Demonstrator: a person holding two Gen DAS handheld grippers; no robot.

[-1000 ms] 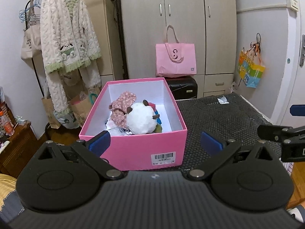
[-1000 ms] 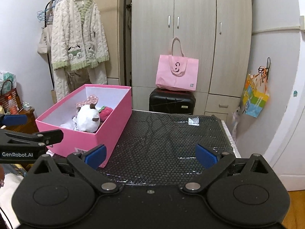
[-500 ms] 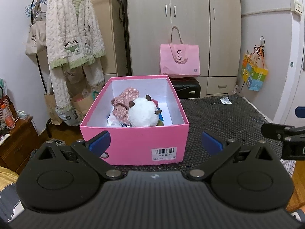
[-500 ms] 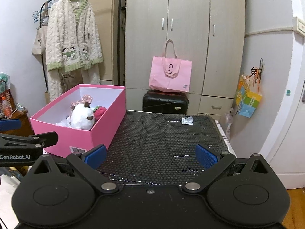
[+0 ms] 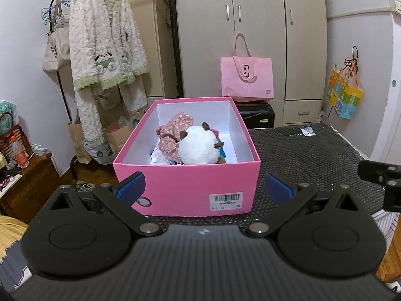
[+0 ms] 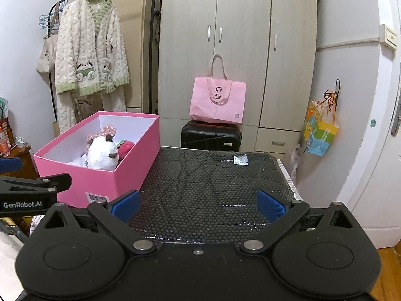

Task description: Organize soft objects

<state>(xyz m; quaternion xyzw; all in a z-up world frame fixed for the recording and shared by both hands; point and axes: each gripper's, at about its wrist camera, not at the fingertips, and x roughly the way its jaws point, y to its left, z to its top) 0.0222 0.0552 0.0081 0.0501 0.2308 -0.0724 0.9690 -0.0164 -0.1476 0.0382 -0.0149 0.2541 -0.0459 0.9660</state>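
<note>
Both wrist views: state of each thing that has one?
Left gripper: open, empty.
Right gripper: open, empty.
Pink box: lid off, toys inside.
White plush: in the box, on top.
Floral plush: in the box, beside the white plush.
Wardrobe: doors shut.
Suitcase: shut.
Robe: hanging on the rack.

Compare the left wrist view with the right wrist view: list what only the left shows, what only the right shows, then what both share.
Only the left: the box's grommet hole and the wooden side table with an orange-capped bottle.

Only the right: the red plush seen plainly, and the door handle.

Both: the pink box, white plush, floral fabric toy, pink tote, suitcase, and empty, open jaws on each gripper.
</note>
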